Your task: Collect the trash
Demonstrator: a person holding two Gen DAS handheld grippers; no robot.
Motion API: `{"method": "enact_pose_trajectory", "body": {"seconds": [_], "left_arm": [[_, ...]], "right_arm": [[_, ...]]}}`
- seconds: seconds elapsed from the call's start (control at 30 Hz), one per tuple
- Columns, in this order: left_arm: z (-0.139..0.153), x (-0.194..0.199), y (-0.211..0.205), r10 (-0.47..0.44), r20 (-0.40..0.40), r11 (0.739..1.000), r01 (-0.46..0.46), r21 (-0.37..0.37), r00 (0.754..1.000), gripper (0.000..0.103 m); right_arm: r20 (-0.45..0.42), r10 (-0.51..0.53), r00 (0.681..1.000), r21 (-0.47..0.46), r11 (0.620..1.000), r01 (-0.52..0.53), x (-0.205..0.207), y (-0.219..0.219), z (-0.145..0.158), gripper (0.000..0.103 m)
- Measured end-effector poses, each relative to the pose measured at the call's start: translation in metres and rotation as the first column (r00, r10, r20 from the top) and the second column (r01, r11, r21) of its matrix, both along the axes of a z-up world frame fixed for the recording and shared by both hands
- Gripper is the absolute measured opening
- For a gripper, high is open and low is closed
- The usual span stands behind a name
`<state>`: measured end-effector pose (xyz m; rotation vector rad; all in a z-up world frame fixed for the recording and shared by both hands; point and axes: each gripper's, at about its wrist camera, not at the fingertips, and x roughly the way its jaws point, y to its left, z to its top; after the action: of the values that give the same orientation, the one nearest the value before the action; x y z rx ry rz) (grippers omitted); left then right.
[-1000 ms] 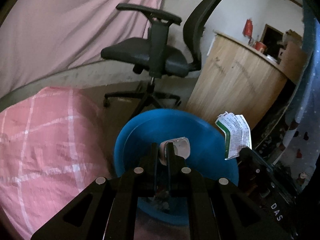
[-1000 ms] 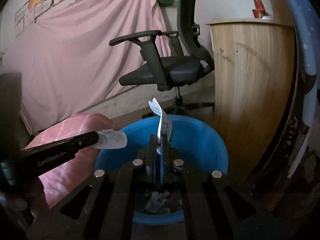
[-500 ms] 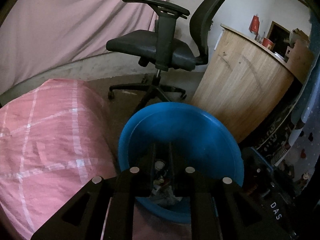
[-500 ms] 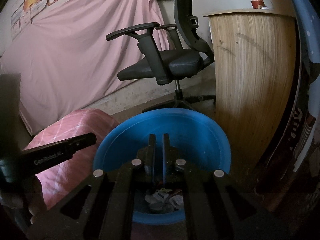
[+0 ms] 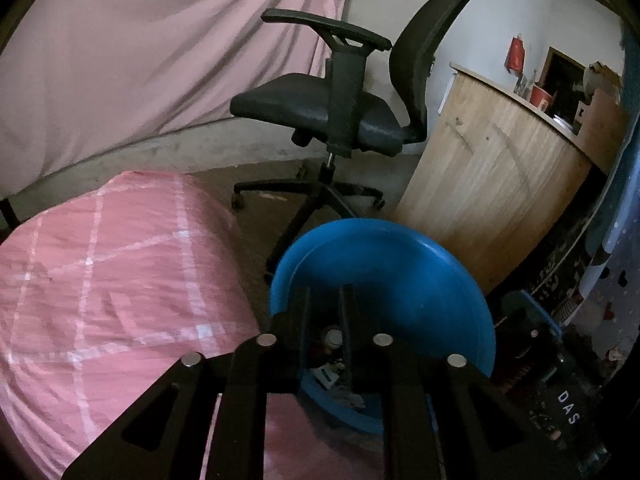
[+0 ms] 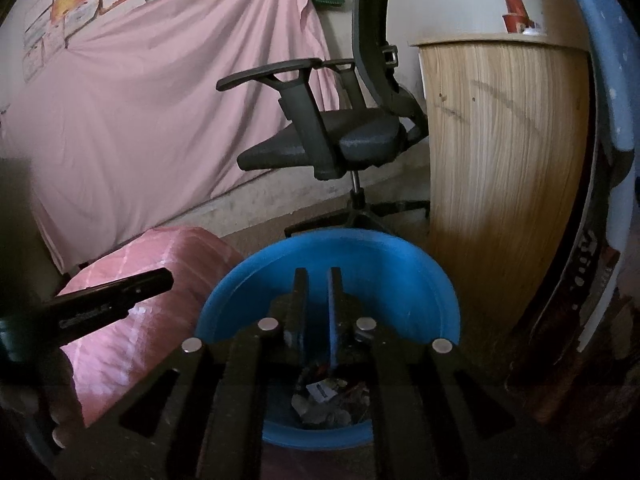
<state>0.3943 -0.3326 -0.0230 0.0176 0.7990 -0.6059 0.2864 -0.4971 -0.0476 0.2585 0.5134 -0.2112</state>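
Note:
A blue plastic bin (image 5: pixel 420 280) stands on the floor; it also shows in the right wrist view (image 6: pixel 380 264). Scraps of trash (image 6: pixel 324 400) lie at its bottom, also seen in the left wrist view (image 5: pixel 332 364). My left gripper (image 5: pixel 323 296) is open and empty, held over the bin's near left rim. My right gripper (image 6: pixel 317 276) is open and empty over the bin's middle. The left gripper's body (image 6: pixel 104 300) shows at the left of the right wrist view.
A black office chair (image 5: pixel 340 112) stands behind the bin. A wooden cabinet (image 5: pixel 492 184) is at the right. A pink checked bedcover (image 5: pixel 100 280) lies at the left. A pink cloth (image 5: pixel 160 52) hangs on the back wall.
One second ago each gripper was shut on a piece of trash over the bin. Both have opened and the pieces are gone from the fingers. Both grippers have drawn back a little.

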Motion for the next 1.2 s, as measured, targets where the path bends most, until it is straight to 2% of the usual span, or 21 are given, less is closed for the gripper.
{"method": "enact_pose_trajectory", "body": {"seconds": [0.07, 0.2, 0.3, 0.37, 0.4, 0.47, 0.53, 0.67, 0.77, 0.93, 1.2], "left_arm": [[0.004, -0.001, 0.007, 0.01, 0.008, 1.0, -0.01, -0.011, 1.0, 0.029], [0.015, -0.005, 0.023, 0.038, 0.048, 0.999, -0.037, -0.036, 0.998, 0.035], [0.024, -0.01, 0.033, 0.053, 0.079, 0.998, -0.05, -0.039, 0.995, 0.046], [0.029, -0.014, 0.041, 0.067, 0.098, 0.997, -0.062, -0.05, 0.993, 0.057], [0.032, -0.016, 0.046, 0.078, 0.11, 0.996, -0.072, -0.056, 0.991, 0.06], [0.036, -0.019, 0.052, 0.093, 0.122, 0.995, -0.086, -0.059, 0.988, 0.074], [0.04, -0.021, 0.058, 0.113, 0.139, 0.993, -0.105, -0.059, 0.984, 0.084], [0.048, -0.03, 0.072, 0.152, 0.179, 0.987, -0.141, -0.071, 0.972, 0.097], [0.053, -0.036, 0.086, 0.17, 0.19, 0.983, -0.153, -0.102, 0.967, 0.098], [0.066, -0.047, 0.108, 0.237, 0.217, 0.969, -0.214, -0.126, 0.947, 0.1], [0.084, -0.066, 0.141, 0.28, 0.271, 0.956, -0.243, -0.162, 0.921, 0.101]], "right_arm": [[0.013, 0.0, 1.0, -0.003, 1.0, 0.0, -0.002, 0.001, 0.004, 0.045], [0.035, 0.0, 0.999, -0.013, 1.0, 0.0, -0.005, 0.006, 0.013, 0.059], [0.05, -0.002, 0.999, -0.018, 1.0, 0.003, -0.007, 0.008, 0.019, 0.066], [0.063, -0.003, 0.998, -0.02, 1.0, 0.004, -0.008, 0.009, 0.023, 0.071], [0.067, -0.004, 0.998, -0.022, 1.0, 0.005, -0.01, 0.011, 0.025, 0.074], [0.074, -0.009, 0.997, -0.028, 1.0, 0.011, -0.011, 0.014, 0.028, 0.077], [0.08, -0.009, 0.997, -0.03, 1.0, 0.011, -0.014, 0.016, 0.032, 0.082], [0.098, -0.004, 0.995, -0.026, 1.0, 0.006, -0.017, 0.022, 0.039, 0.093], [0.119, 0.004, 0.993, -0.033, 0.999, 0.0, -0.022, 0.03, 0.046, 0.103], [0.146, 0.017, 0.989, -0.06, 0.998, -0.009, -0.027, 0.043, 0.059, 0.103], [0.162, 0.052, 0.985, -0.143, 0.989, -0.029, -0.037, 0.064, 0.075, 0.103]]}}
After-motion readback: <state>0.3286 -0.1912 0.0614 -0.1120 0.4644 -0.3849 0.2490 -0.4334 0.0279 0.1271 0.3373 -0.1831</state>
